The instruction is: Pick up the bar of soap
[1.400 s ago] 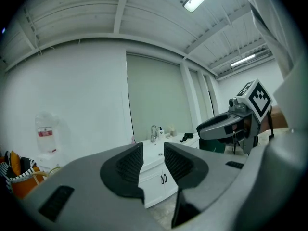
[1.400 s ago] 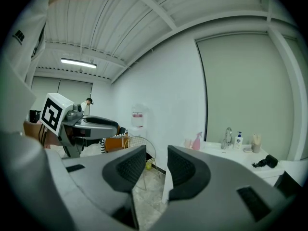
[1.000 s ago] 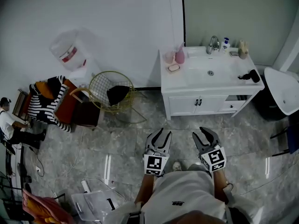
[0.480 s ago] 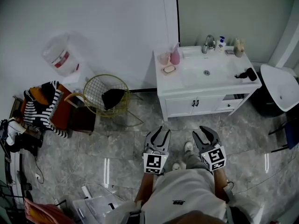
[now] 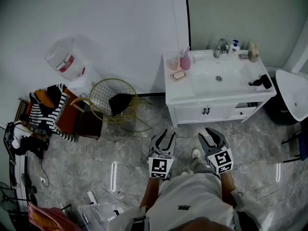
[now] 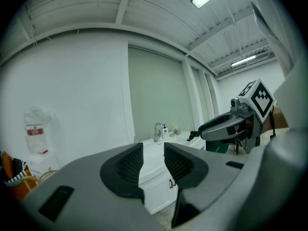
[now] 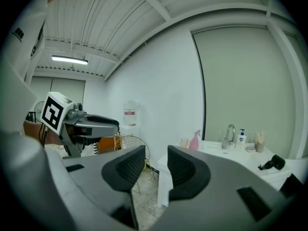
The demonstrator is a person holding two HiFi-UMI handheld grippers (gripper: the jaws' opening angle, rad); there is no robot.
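The bar of soap (image 5: pixel 179 74) is pale and lies in a small dish at the left end of the white sink vanity (image 5: pixel 192 91), far ahead in the head view. A pink spray bottle (image 5: pixel 185 60) and a cup (image 5: pixel 173 61) stand just behind it. My left gripper (image 5: pixel 163 135) and right gripper (image 5: pixel 212 134) are held side by side at waist height, well short of the vanity, pointing toward it. In the left gripper view the left gripper (image 6: pixel 153 160) shows a narrow empty gap. The right gripper (image 7: pixel 156 165) shows the same, with the pink bottle (image 7: pixel 196 141) beyond.
A faucet (image 5: pixel 221 46), soap dispenser (image 5: pixel 235 45) and black hair dryer (image 5: pixel 262 82) sit on the vanity. A gold wire chair (image 5: pixel 114 97), a water jug (image 5: pixel 67 57) and striped clothing (image 5: pixel 48 107) are on the left. A person (image 5: pixel 19 136) sits at far left. A plastic box (image 5: pixel 103 211) lies on the floor.
The head view swung left, then back right, and the vanity now sits slightly lower in it. Both grippers keep the same pose and jaw gap.
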